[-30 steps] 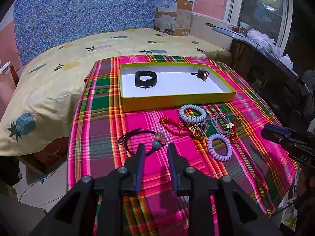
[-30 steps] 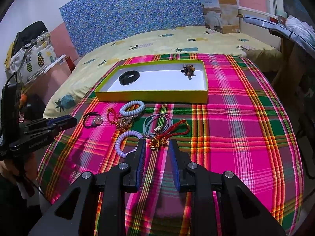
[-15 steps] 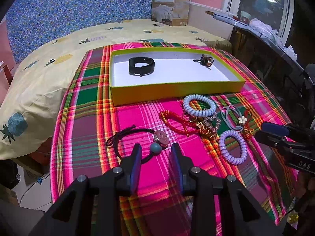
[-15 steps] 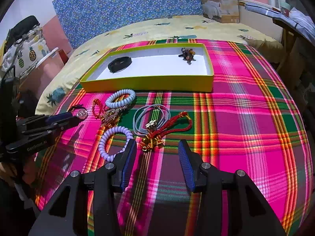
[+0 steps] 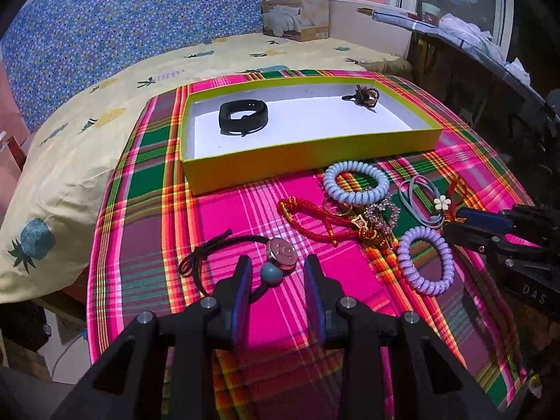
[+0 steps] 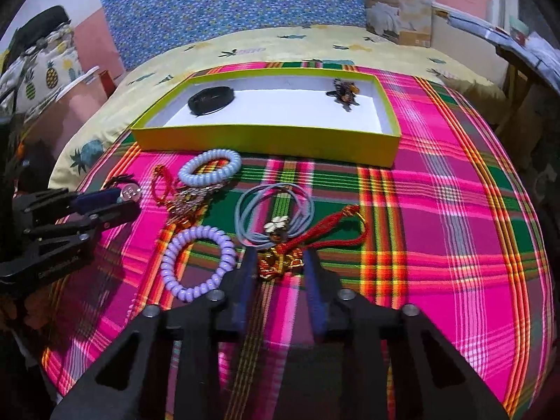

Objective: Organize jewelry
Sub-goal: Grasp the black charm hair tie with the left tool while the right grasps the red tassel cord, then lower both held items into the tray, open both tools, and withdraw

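A yellow-green tray (image 5: 308, 155) (image 6: 266, 136) sits on the plaid cloth; it holds a black band (image 5: 243, 117) and a dark brown hair clip (image 5: 364, 96). My left gripper (image 5: 278, 273) is open around the blue bead (image 5: 270, 274) of a black cord hair tie with a pink button (image 5: 281, 253). My right gripper (image 6: 278, 262) is open around the gold charm (image 6: 280, 262) of a red cord knot (image 6: 332, 225). Nearby lie a light blue coil band (image 6: 210, 166), a purple coil band (image 6: 197, 262) and grey-blue hair ties with a white flower (image 6: 276, 225).
The table with the plaid cloth (image 6: 437, 227) stands against a bed with a yellow pineapple sheet (image 5: 87, 122). A second red cord charm and a rhinestone piece (image 5: 379, 213) lie between the coil bands. A cardboard box (image 5: 295, 8) stands at the back.
Both grippers moved forward and down to the jewelry. The left one now straddles the blue bead, the right one the gold charm. The right fingers opened wider.
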The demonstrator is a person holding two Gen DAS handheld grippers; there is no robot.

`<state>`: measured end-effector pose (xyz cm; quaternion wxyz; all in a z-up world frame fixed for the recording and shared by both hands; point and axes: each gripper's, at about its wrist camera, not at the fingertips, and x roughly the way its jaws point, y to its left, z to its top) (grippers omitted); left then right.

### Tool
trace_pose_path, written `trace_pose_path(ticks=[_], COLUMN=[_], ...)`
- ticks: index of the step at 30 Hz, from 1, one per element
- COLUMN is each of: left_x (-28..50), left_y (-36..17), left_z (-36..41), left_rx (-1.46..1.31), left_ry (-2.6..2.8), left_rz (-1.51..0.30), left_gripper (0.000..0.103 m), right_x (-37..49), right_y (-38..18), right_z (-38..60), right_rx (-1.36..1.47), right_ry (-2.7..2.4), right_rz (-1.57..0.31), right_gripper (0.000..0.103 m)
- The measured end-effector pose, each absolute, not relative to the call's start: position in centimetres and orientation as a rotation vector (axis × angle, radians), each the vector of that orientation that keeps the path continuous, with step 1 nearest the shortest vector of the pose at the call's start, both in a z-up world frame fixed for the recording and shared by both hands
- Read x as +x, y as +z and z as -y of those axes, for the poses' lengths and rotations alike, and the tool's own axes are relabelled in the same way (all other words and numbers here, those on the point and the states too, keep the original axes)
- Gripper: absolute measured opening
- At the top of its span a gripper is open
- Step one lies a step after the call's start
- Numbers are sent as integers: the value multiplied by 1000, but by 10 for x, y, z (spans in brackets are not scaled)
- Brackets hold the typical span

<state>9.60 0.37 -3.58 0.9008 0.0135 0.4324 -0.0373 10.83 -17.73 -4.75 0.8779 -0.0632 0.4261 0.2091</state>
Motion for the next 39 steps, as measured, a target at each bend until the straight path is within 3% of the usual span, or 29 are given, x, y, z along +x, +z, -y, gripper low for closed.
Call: trace_pose_path(ticks=[5, 7, 39], left_x=[94, 93, 60], left_y=[-35, -35, 18], left_z=[-5, -5, -8], left_rx=[25, 19, -55], left_ry=[-69, -70, -122], left_rz=[-893, -894, -763], left_gripper=[15, 14, 14], right_x=[105, 104, 79], right_y=[-46, -45, 9], right_z=[178, 180, 209], right_rx=[-136, -131, -44], right_ry=[432, 437, 472], right_rz=[-876, -874, -742], right_gripper=[11, 1, 0])
